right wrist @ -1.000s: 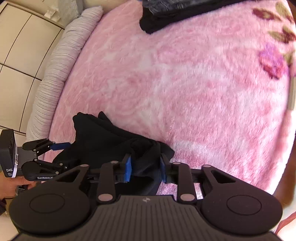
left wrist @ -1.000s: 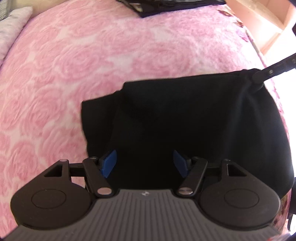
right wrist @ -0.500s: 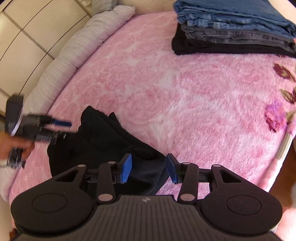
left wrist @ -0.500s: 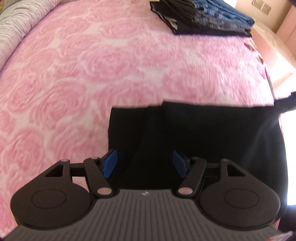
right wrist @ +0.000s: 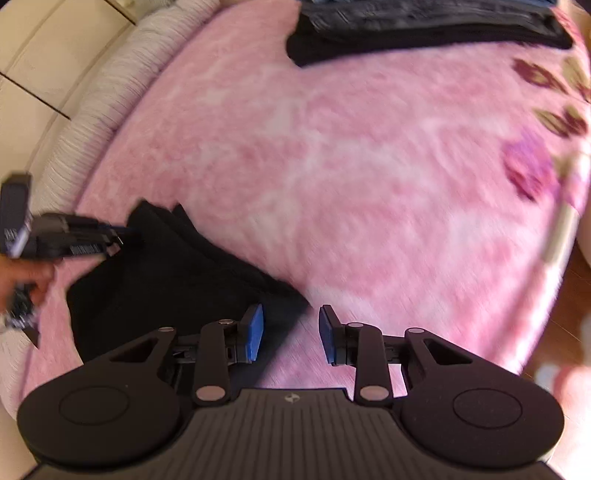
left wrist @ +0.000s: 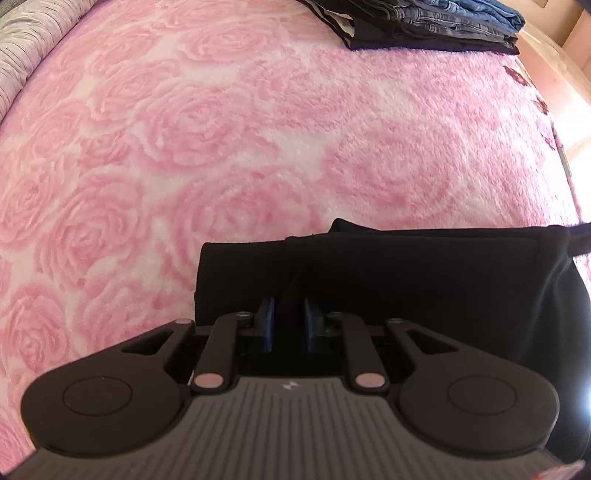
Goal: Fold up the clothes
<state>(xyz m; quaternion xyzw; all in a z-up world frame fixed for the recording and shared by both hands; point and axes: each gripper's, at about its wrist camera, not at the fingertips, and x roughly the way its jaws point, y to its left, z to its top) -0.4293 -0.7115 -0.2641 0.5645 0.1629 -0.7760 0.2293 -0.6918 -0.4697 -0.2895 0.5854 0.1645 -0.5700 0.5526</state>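
A black garment lies folded on the pink rose-patterned bedspread. My left gripper is shut on the near edge of the black garment, its blue pads pinching a fold. In the right wrist view the same garment lies at lower left, with the left gripper at its far-left edge. My right gripper is open and empty, its blue pads apart just off the garment's right corner. The right gripper's tip shows at the garment's right corner in the left wrist view.
A stack of folded jeans and dark trousers sits at the far side of the bed, also in the right wrist view. A grey striped pillow lines the left edge. The bed's right edge drops to a wooden floor.
My left gripper has closed on the garment's near edge. My right gripper has let go of the garment's corner and opened, moving slightly right off the cloth.
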